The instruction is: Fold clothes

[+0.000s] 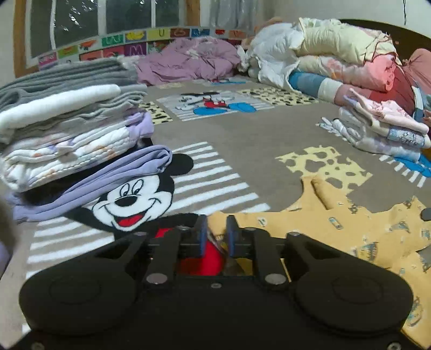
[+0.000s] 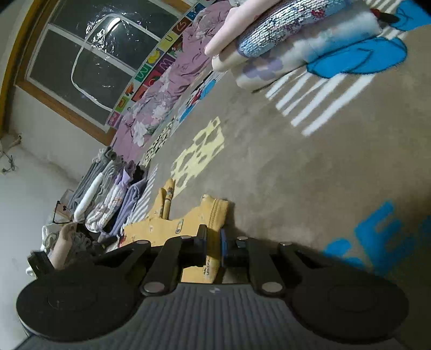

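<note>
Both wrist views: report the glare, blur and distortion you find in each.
Left wrist view: fisheye bends the window frame, corners are vignetted black, and a blurred smear sits at the left edge; the left hand-held gripper looks sharp. Right wrist view: strongly tilted, with lamp glare reflected in the window and soft, blurred folded clothes at the top.

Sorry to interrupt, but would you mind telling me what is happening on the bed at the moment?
A person with a gripper in each hand is folding a yellow printed garment spread on the cartoon-mouse blanket. The right gripper is closed on a ribbed edge of it. The left gripper sits at its other edge, jaws slightly apart with fabric between them. A stack of folded clothes stands to the left, with another folded pile on the right.
</note>
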Demonstrator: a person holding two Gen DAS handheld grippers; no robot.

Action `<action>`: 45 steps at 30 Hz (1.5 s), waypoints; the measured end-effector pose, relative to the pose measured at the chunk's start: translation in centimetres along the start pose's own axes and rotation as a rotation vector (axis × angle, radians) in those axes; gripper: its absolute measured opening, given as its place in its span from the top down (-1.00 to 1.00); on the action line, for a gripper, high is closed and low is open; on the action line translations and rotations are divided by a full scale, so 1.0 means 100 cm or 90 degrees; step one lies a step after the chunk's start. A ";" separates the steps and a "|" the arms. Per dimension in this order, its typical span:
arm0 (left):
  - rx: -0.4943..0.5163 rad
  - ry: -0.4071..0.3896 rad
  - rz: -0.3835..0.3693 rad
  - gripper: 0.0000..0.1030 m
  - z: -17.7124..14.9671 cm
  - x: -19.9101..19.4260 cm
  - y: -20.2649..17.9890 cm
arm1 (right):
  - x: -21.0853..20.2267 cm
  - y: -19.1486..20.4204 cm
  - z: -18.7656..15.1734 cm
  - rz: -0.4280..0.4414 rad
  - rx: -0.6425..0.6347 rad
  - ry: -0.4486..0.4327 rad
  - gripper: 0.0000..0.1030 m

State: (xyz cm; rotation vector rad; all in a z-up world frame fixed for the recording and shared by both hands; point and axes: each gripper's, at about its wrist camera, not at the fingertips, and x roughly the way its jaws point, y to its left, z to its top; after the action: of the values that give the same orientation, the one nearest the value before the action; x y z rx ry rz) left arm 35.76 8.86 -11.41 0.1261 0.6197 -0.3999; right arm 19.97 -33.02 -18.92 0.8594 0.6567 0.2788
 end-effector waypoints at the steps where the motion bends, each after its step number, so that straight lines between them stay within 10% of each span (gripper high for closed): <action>1: -0.021 0.008 -0.013 0.76 0.001 0.005 0.006 | 0.000 0.001 -0.001 -0.001 -0.003 -0.001 0.77; 14: -0.292 0.002 -0.159 0.90 -0.006 0.028 0.061 | 0.001 0.002 -0.006 0.003 -0.016 -0.007 0.77; 21: -0.326 -0.037 -0.175 0.43 -0.005 0.005 0.073 | 0.001 0.000 -0.007 0.006 -0.013 -0.009 0.78; 26: -0.245 -0.025 -0.207 0.76 0.000 0.001 0.052 | 0.001 -0.002 -0.008 0.011 -0.011 -0.011 0.78; 30: -0.305 0.007 -0.241 0.76 -0.002 0.013 0.055 | 0.001 -0.003 -0.008 0.015 -0.007 -0.010 0.78; 34: -0.353 0.054 -0.211 0.27 -0.010 0.039 0.053 | 0.002 -0.004 -0.008 0.016 -0.006 -0.008 0.78; 39: -0.396 -0.012 -0.253 0.19 -0.008 0.012 0.067 | 0.002 -0.003 -0.008 0.016 -0.006 -0.009 0.78; 45: -0.437 0.028 -0.265 -0.15 -0.019 0.018 0.060 | 0.002 -0.005 -0.008 0.018 -0.003 -0.009 0.78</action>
State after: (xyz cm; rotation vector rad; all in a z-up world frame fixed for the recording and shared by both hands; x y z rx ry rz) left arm 38.44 14.22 -14.03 -0.6603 0.7983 -0.5640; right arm 19.57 -32.75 -19.71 0.8655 0.6309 0.3001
